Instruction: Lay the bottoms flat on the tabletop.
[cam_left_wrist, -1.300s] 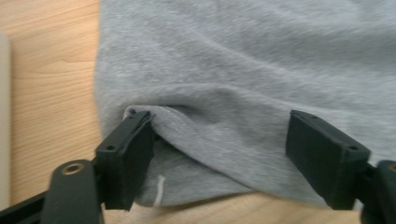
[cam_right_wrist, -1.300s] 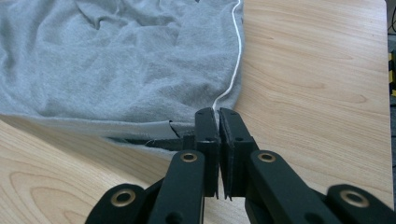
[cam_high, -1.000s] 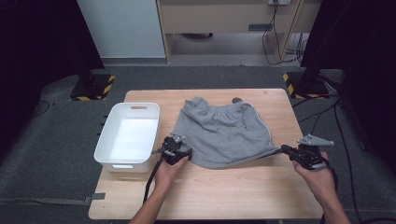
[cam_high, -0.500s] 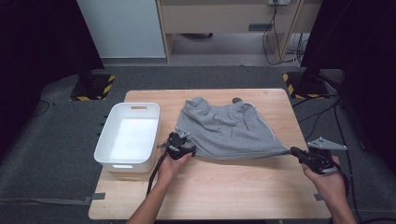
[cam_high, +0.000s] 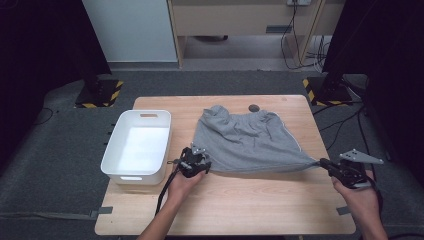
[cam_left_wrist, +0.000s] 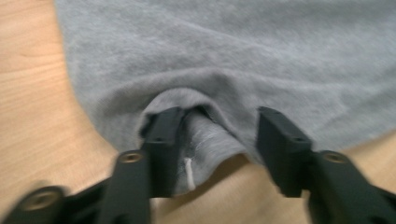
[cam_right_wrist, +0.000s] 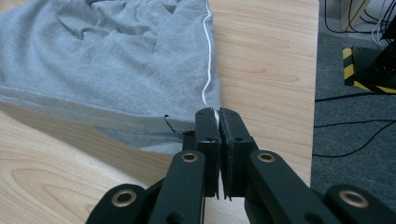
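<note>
Grey cotton-jersey shorts with thin white side piping (cam_high: 247, 142): spread flat on pale wooden tabletop (cam_high: 225, 210), waistband toward far edge, hems toward near edge. Lower right corner drawn out into a taut point toward table's right edge. White piping (cam_right_wrist: 208, 56) seen running down to that pinched corner in right gripper view.

Left gripper (cam_high: 196, 161): black, two-jawed, held in left hand (cam_high: 181, 184) at lower left hem of shorts. Jaws partly apart, just been closing. In left gripper view, a raised fold of grey hem (cam_left_wrist: 208, 140) between them; one jaw against the fold, tucked under its lip, other jaw standing clear of it. Not yet pressed from both sides.

Right gripper (cam_high: 331, 166): black, two-jawed, grey three-cornered plate on top, held in right hand (cam_high: 361, 197) near table's right edge. Jaws clamped tight together on lower right corner of shorts, cloth edge pinched between pads in right gripper view (cam_right_wrist: 218, 121). Hem lifted slightly off wood beside the grip, shadow beneath.

White rectangular plastic tub with cut-out handle (cam_high: 136, 172): on left part of tabletop, just beside left gripper, apart from shorts.

Small dark round spot (cam_high: 254, 107): on tabletop at far edge, just beyond waistband.

Black-and-yellow striped floor plates (cam_high: 100, 95): on grey carpet, left and right beyond table.
</note>
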